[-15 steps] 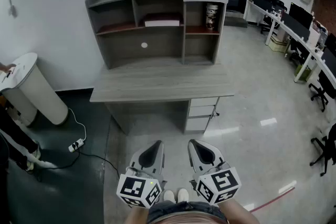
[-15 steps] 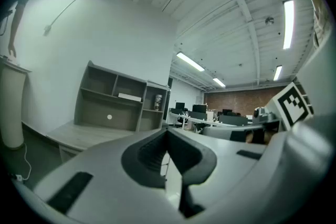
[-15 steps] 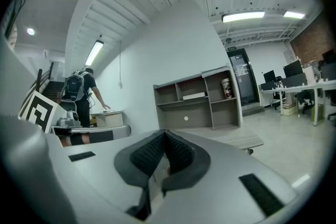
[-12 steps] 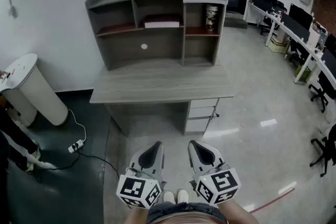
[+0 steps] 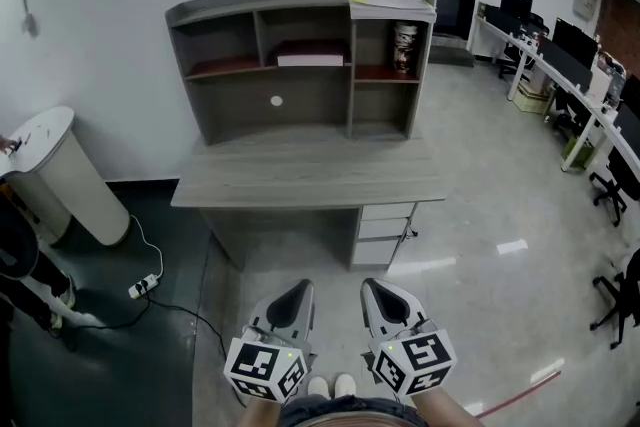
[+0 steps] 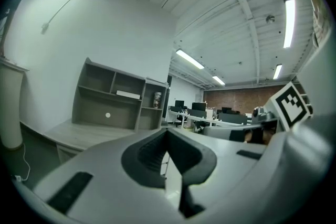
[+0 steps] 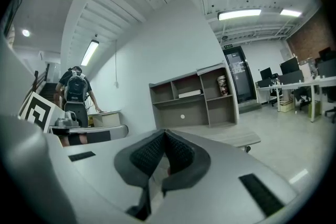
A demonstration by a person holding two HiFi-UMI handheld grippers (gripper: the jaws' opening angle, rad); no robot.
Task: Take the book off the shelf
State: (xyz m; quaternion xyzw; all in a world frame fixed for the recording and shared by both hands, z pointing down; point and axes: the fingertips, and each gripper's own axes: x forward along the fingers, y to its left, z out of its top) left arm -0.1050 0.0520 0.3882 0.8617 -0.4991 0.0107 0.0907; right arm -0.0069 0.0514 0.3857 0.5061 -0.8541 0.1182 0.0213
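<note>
**Head view:** the shelf (image 5: 300, 3) and both grippers sit slightly lower in frame than half a second ago, but look no closer together. The book (image 5: 310, 58) lies flat in the upper middle compartment, well ahead of the left gripper (image 5: 296, 291) and the right gripper (image 5: 372, 288).

**Left gripper view:** the jaws are pressed together and empty, with the book far ahead, up and to the left.

**Right gripper view:** these jaws are also together and empty, so the approach has probably barely begun.

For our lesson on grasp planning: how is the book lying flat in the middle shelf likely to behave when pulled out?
Lying flat, the book should slide rather than tip. It looks thin, so probably light, and might flex if gripped at one edge.
</note>
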